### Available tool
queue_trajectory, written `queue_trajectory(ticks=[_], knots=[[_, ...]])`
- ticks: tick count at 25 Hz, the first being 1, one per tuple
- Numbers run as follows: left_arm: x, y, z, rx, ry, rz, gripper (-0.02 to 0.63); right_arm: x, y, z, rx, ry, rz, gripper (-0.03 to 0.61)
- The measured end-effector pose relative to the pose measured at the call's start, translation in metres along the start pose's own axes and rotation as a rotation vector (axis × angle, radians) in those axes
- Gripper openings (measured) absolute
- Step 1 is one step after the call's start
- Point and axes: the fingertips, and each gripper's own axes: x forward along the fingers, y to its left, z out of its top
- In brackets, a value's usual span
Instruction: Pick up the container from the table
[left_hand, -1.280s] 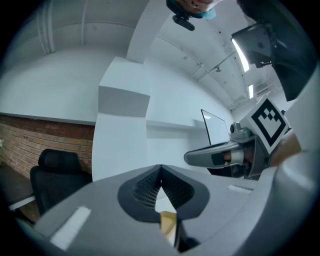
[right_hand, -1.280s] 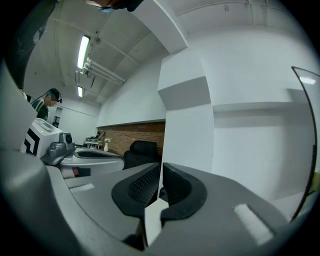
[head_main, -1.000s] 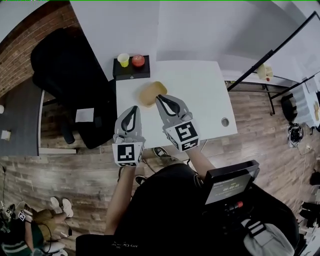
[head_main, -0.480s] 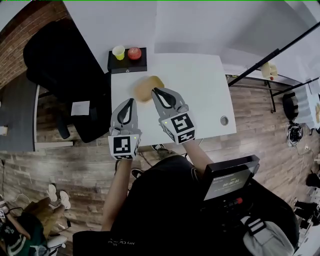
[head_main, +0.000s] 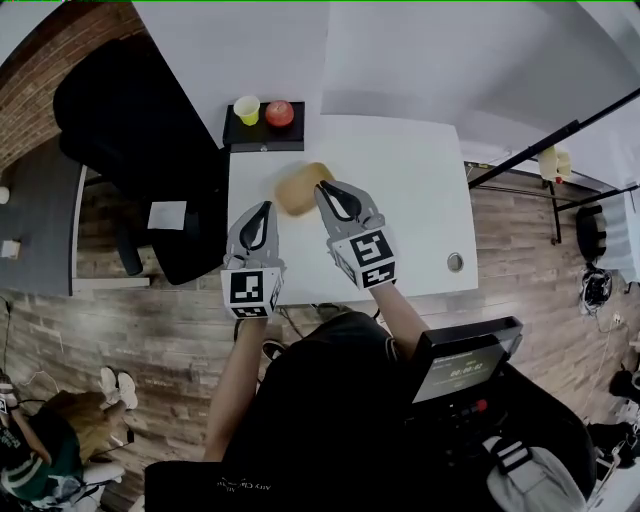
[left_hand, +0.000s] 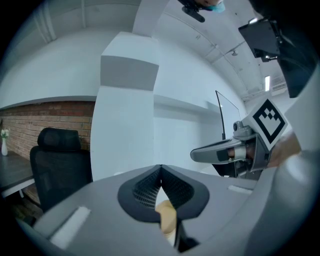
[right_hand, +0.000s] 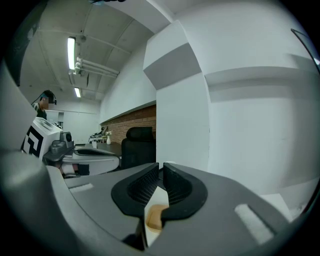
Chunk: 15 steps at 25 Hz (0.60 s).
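**Grippers.** The left gripper (head_main: 264, 206) is fully closed. In the left gripper view (left_hand: 160, 169) its ribbed pads meet along one line and nothing is caught between them. It hangs over the near left part of the white table (head_main: 400, 190), just beside the container and apart from it.

The right gripper (head_main: 322, 186) is released. In the right gripper view (right_hand: 161, 168) a narrow slit parts the pads, the jaws have just been opening a little, and nothing is pinched in that slit. In the head view its tip overlaps the container's right edge. Contact cannot be confirmed.

**Task item.** The tan container (head_main: 296, 190) sits on the table, left of centre, between the two gripper tips and slightly beyond the left one.

**Obscured.** Each gripper view shows only a sliver of the container (left_hand: 168, 216) (right_hand: 154, 216), low in the gap beneath the pads. Gripper housing masks the rest. In the head view the right gripper covers the container's right rim.

**Other items.** A yellow cup (head_main: 246, 109) and a red apple (head_main: 280, 113) stand on a black box (head_main: 262, 137) at the table's far left edge. A black chair (head_main: 130, 120) stands to the left.

**Markings.** Each gripper cube carries black-and-white square markers. A screen (head_main: 462, 367) at the person's chest shows pale characters, too small to read.
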Motion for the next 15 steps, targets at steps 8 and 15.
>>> queue_trajectory(ticks=[8,15], knots=[[0.029,0.016,-0.034,-0.100,0.088,0.075,0.003,0.029,-0.033,-0.028,0.001,0.070,0.025,0.055],[0.054,0.019,-0.076,-0.216,0.187,0.117,0.008,0.055,-0.062,-0.057,-0.043,0.150,0.060,0.067]])
